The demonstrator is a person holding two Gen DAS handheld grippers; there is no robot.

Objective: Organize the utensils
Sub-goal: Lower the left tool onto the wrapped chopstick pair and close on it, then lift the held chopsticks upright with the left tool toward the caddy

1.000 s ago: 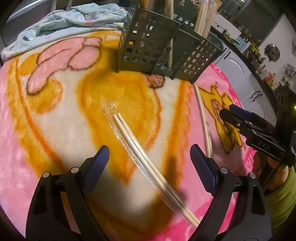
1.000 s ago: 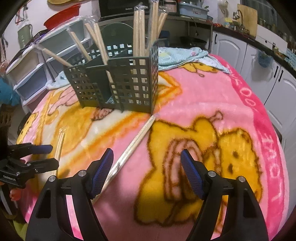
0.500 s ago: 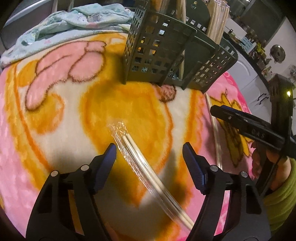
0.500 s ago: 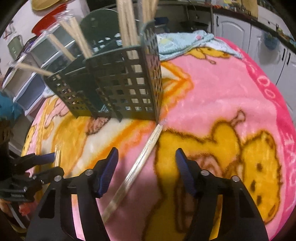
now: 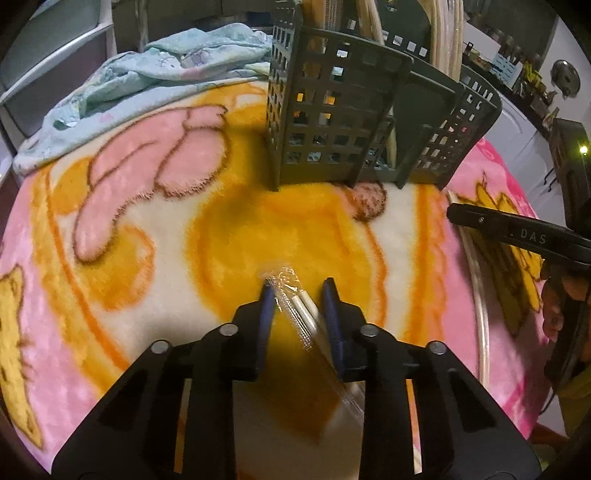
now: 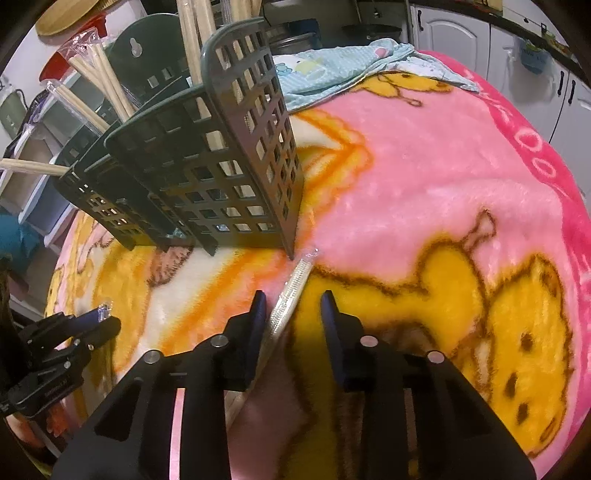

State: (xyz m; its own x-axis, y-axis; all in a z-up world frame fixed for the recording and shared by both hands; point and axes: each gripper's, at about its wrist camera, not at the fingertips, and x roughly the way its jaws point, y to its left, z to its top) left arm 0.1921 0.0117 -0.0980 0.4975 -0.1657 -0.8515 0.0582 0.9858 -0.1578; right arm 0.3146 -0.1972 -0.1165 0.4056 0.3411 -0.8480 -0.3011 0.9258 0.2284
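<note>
A dark grid utensil caddy (image 5: 332,122) (image 6: 221,177) stands on the pink and yellow blanket, with several wrapped chopstick pairs upright in it. My left gripper (image 5: 298,295) has its jaws narrowed around the tip of a plastic-wrapped chopstick pair (image 5: 303,314) lying on the blanket; a gap remains on both sides. My right gripper (image 6: 291,306) straddles a second wrapped pair (image 6: 291,291) whose tip lies at the caddy's corner; its jaws are narrowed but not closed. Each gripper shows in the other's view, the left (image 6: 99,321) and the right (image 5: 517,232).
A light blue patterned cloth (image 5: 155,74) (image 6: 332,70) lies bunched behind the caddy. White cabinets (image 6: 461,33) and storage drawers (image 6: 33,173) surround the table. The blanket's edge drops off at the right (image 6: 569,206).
Both grippers have moved forward and down over their chopstick pairs and their jaws have narrowed from wide open. The caddy looms closer in both views.
</note>
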